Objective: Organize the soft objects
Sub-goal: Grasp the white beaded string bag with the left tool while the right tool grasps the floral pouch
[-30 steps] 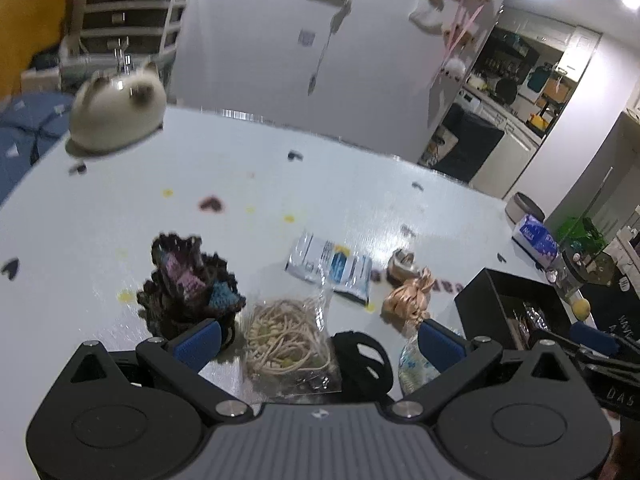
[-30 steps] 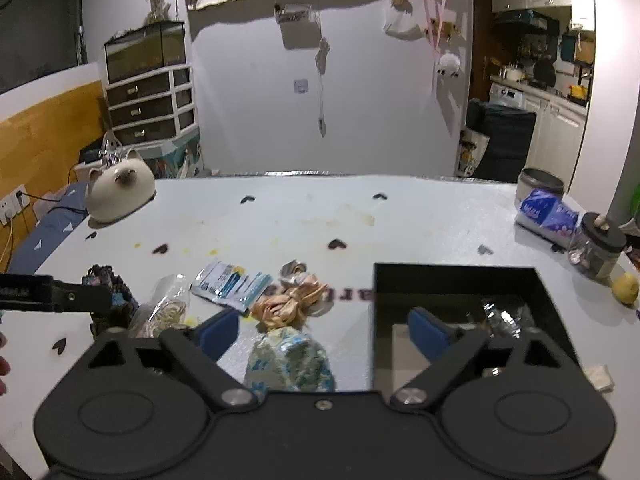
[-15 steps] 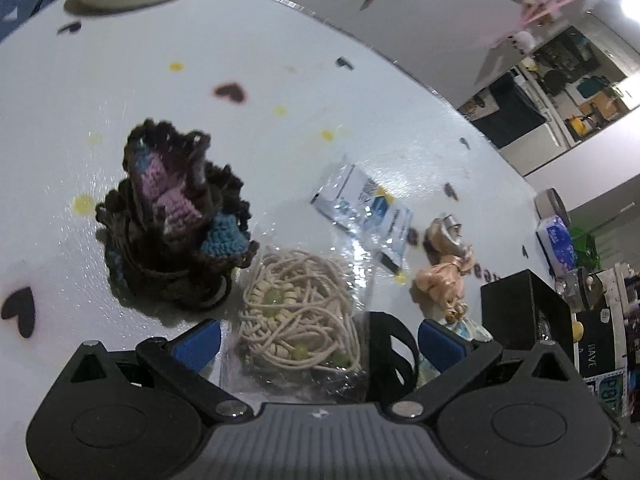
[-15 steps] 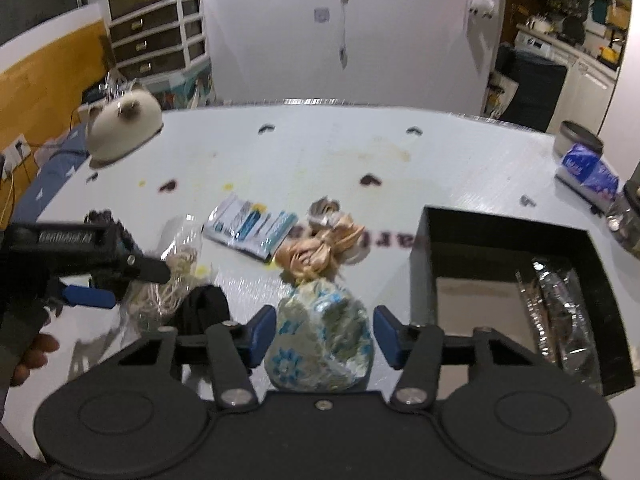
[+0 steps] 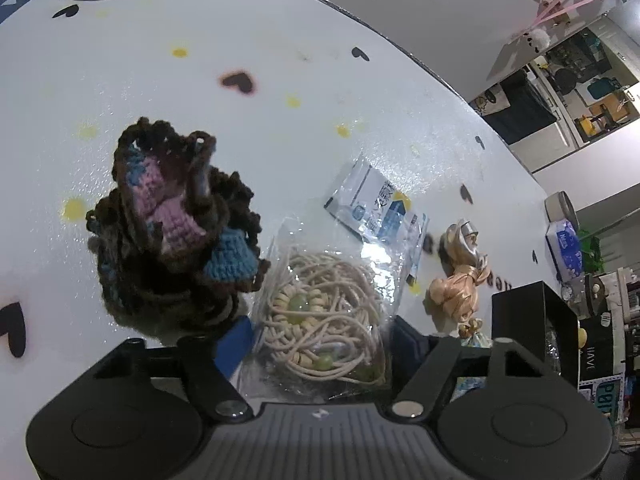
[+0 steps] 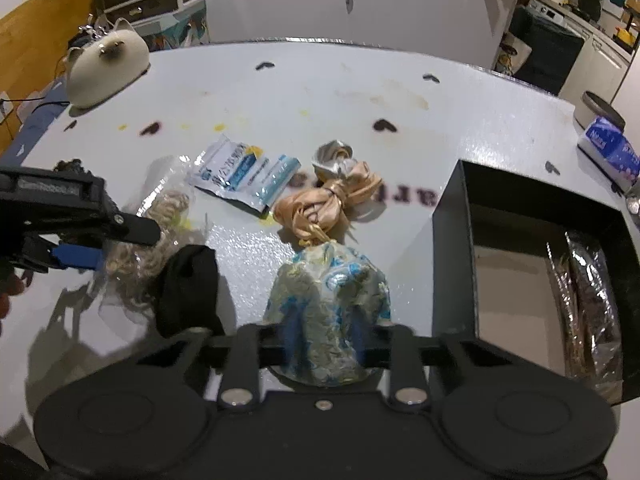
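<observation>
Two grips are forming at once. Nearest the right camera, the right gripper (image 6: 326, 344) has just been closing and its jaws now pinch the blue-and-gold fabric pouch (image 6: 328, 312) at its base, the cloth bunched between them. The left gripper (image 5: 320, 344) has also been closing — its blue pads (image 5: 236, 344) stand either side of the clear bag of beige cord (image 5: 324, 320), close against the plastic, though whether they press it yet I cannot tell. To do this well, each squeeze should catch the bulk of the soft thing, not only loose film or a fold, before lifting; the black strap (image 6: 188, 288) lying just beside the bag should stay clear of the jaws. Just left of the bag sits the brown crochet piece (image 5: 176, 232), touching it. Further out lie the blue-and-white sachet (image 6: 244, 176) and the peach satin bow (image 6: 328, 204). The black box (image 6: 452, 240) at right, already holding wrapped items, looks the likely destination — a short carry for the pouch.
</observation>
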